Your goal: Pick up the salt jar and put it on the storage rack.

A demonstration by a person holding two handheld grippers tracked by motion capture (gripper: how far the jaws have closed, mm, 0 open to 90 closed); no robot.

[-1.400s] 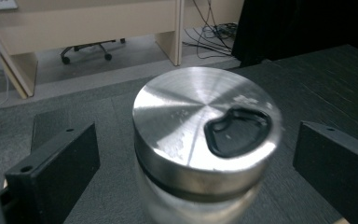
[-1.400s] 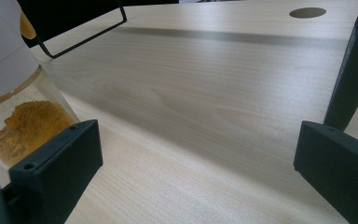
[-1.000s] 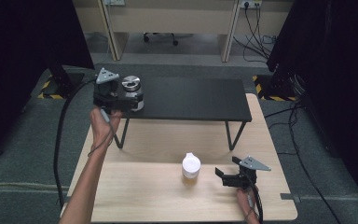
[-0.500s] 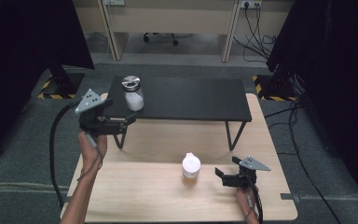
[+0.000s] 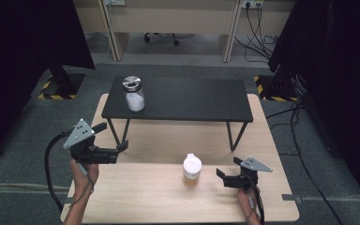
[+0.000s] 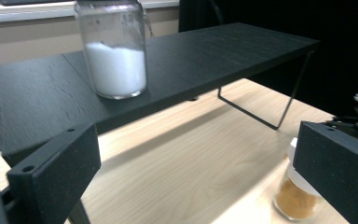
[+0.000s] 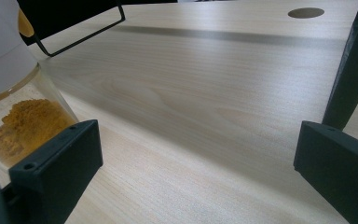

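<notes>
The right gripper [image 5: 231,177] rested low on the wooden table [image 5: 136,206], its 2 jaws spread wide with nothing between them, and the spice jar [image 5: 191,170] with the white cap and orange powder stood just to its left, near but not touching. That was the relation the coming move seemed to turn on: the jar stood upright, its long axis vertical, and it lay leftward of the jaw opening and off its centre line. In the right gripper view the spice jar [image 7: 16,105] sat at the left edge, beside the left-hand jaw and not between the 2, so a shift to the left looked necessary before any closing. The left gripper [image 5: 108,147] was held above the near-left part of the table, its jaws also spread and empty, pointing right and slightly far. It was farther from the spice jar than the right gripper was. In the left gripper view the salt jar [image 6: 113,51], holding white grains, stood upright on the near-left part of the black shelf [image 6: 223,56], well apart from those jaws, while the spice jar [image 6: 298,198] showed low and partly behind the right-hand jaw. In my judgement the right hand was the better placed for the spice jar.
</notes>
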